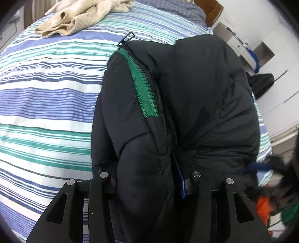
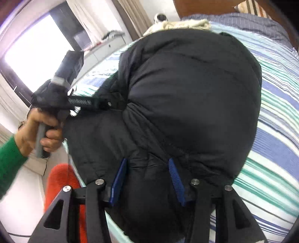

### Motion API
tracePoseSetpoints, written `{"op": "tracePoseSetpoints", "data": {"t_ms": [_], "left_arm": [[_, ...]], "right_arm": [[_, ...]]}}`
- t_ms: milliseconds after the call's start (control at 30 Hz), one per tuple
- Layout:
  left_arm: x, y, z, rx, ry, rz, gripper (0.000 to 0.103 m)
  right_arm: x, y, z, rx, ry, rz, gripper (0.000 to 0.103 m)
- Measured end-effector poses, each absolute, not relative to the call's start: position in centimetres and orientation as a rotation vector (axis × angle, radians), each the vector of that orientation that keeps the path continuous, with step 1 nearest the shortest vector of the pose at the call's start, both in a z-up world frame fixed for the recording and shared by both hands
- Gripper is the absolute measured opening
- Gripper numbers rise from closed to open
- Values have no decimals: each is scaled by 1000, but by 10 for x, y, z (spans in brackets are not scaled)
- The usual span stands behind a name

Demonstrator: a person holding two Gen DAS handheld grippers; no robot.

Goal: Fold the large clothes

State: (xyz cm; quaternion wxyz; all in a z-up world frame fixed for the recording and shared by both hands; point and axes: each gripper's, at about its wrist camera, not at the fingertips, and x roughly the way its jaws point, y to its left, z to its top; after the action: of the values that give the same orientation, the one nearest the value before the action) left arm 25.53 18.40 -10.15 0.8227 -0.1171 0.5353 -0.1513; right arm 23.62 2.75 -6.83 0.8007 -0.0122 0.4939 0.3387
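Jacket: a black puffer jacket fills the centre and right of the left wrist view, bunched over the striped bed; its green zipper runs down the middle of that frame.
Progress: by my reading the fold is mid-way; the jacket is gathered in a thick bundle, not yet laid flat or squared, so smoothing and the final folds remain.
Left claw: at the bottom centre, clamped on a thick roll of jacket fabric, with the jaws partly spread by the padding.
Right claw: at the bottom centre of the right wrist view, its blue pads pressed into a fold of the jacket, gripping it.
Hand pose: the person's left hand, green-sleeved, grips the tool handle at the left of that frame.
Other: a beige fleece garment lies in the upper left of the left wrist view.
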Motion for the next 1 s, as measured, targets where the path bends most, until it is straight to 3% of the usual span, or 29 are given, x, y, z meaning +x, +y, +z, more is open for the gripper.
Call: {"op": "tracePoseSetpoints", "data": {"t_ms": [233,333,433,567,733,1000], "left_arm": [[247,185,-106,-303,1109,-328,46],[245,187,-106,-305,1107,-327,46],[249,188,-113,-333,1118,-320,46],[259,205,-124,-395,1138,-343,46],[261,206,-126,-392,1146,-356,46],[254,201,-119,-366,1130,-363,46]], "right_arm": [[315,104,-9,-111,927,730,46],[363,142,-32,-187,988,675,46],[404,158,-88,-228,1169,587,44],[407,156,-123,-294,1200,519,44],[407,156,-124,-297,1192,503,43],[319,107,-46,-172,980,549,46]]}}
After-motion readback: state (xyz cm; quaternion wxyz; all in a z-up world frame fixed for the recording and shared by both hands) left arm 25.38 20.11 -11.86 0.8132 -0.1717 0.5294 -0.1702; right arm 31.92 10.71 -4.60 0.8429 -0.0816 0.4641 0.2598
